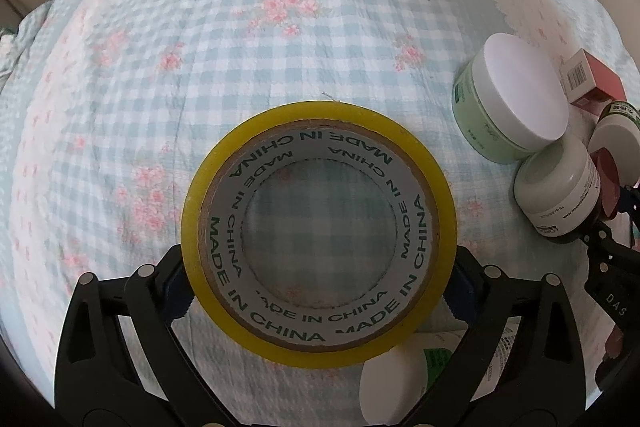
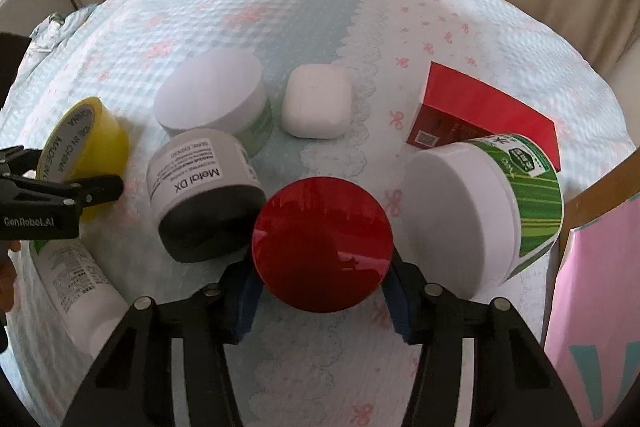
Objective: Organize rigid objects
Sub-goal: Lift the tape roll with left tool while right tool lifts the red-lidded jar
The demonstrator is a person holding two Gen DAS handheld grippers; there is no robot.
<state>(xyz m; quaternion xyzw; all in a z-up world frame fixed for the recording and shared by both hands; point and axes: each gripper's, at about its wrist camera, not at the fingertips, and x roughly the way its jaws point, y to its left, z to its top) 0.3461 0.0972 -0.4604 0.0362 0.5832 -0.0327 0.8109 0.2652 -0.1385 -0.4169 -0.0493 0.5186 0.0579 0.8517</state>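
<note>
A yellow tape roll (image 1: 316, 239) with "MADE IN CHINA" on its core sits between the pads of my left gripper (image 1: 320, 267), which press on its two sides. From the right wrist the same tape roll (image 2: 84, 143) shows tilted at the far left, with a left finger (image 2: 92, 187) in front of it. My right gripper (image 2: 322, 291) is shut on a jar with a glossy red lid (image 2: 322, 243); its blue pads touch the lid's rim on both sides. The jar's body is hidden under the lid.
On the checked floral cloth (image 1: 200, 67) stand a green jar with a white lid (image 2: 216, 99), a grey "Metal DX" jar (image 2: 200, 179), a white case (image 2: 316, 103), a red box (image 2: 480, 111) and a green-striped tub (image 2: 480, 203). A white bottle (image 2: 76, 279) lies front left. A pink board (image 2: 592, 307) stands right.
</note>
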